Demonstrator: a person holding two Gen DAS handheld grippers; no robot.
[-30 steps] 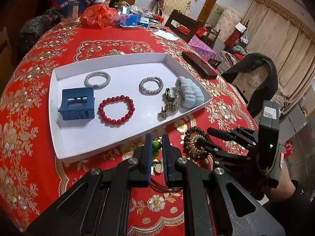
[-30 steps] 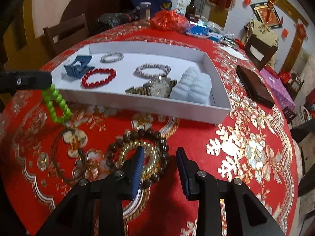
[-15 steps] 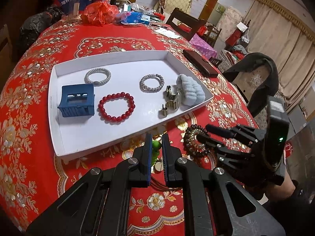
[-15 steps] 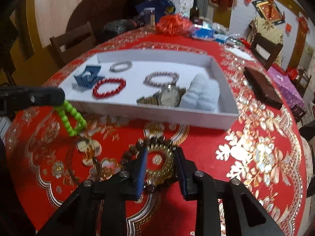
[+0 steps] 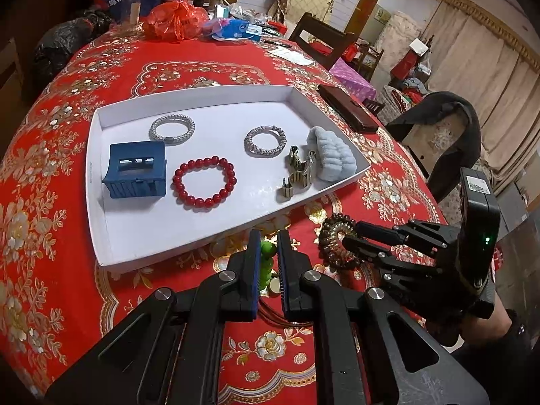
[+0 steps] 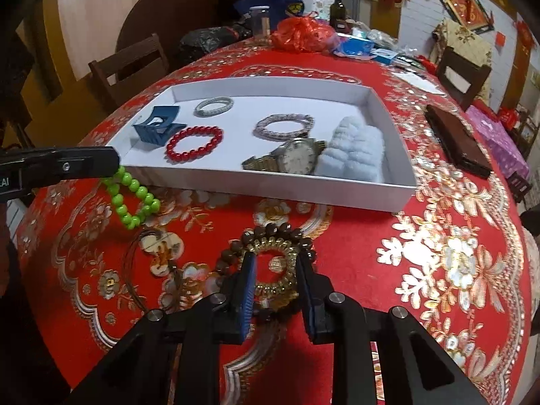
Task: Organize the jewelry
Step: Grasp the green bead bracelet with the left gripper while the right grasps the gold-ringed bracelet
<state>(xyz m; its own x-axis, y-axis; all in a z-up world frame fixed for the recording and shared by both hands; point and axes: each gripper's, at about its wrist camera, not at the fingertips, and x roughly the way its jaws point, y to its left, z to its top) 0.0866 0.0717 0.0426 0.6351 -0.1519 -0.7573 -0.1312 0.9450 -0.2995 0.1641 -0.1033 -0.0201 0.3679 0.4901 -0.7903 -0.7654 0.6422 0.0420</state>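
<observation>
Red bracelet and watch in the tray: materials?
Red bracelet: glossy round beads, glass or polished stone by the highlights; can't tell which. Watch: gold-toned metal link band, reflective, with a pale dial.

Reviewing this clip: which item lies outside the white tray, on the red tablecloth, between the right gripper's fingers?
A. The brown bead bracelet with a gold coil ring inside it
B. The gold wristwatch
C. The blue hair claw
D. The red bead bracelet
A: the brown bead bracelet lies on the tablecloth in front of the white tray, between the fingers of the right gripper, whose jaws are closing.
</observation>
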